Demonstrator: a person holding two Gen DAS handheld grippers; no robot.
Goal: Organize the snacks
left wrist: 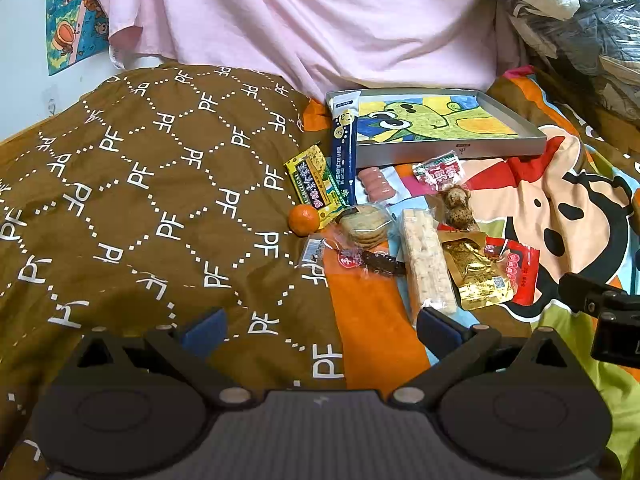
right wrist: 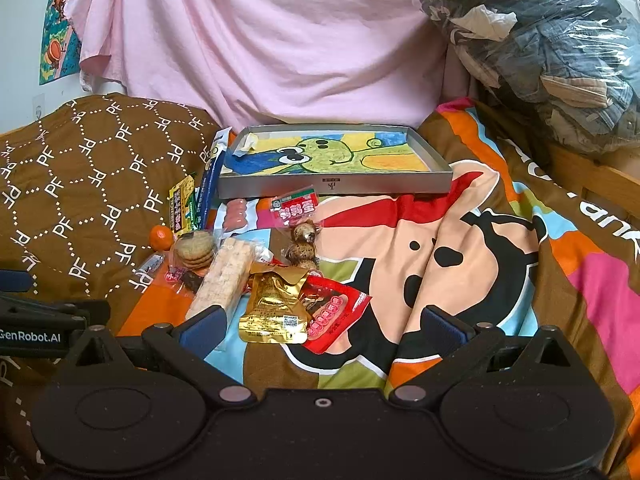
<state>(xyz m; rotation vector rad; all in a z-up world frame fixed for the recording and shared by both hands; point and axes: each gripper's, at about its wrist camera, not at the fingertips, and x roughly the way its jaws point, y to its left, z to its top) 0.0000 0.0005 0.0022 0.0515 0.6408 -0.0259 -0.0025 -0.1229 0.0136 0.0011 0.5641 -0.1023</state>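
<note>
A heap of wrapped snacks (right wrist: 248, 264) is spread on the cartoon bedspread (right wrist: 460, 248), just near of the grey tray (right wrist: 340, 188), with a small orange (right wrist: 161, 237) at its left edge. The left gripper (left wrist: 320, 326) and right gripper (right wrist: 322, 326) are held wide open, empty, near the heap.

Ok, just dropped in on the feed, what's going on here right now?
Snack sorting, barely begun. Both claws are open and empty, hovering low over the bedspread: the left claw near the brown quilt, the right claw just short of the gold foil pouch. The snacks, including a tangerine, wrapped cookies and a rice-puff bar, lie in a loose pile before the grey tray, which holds only a drawing.
</note>
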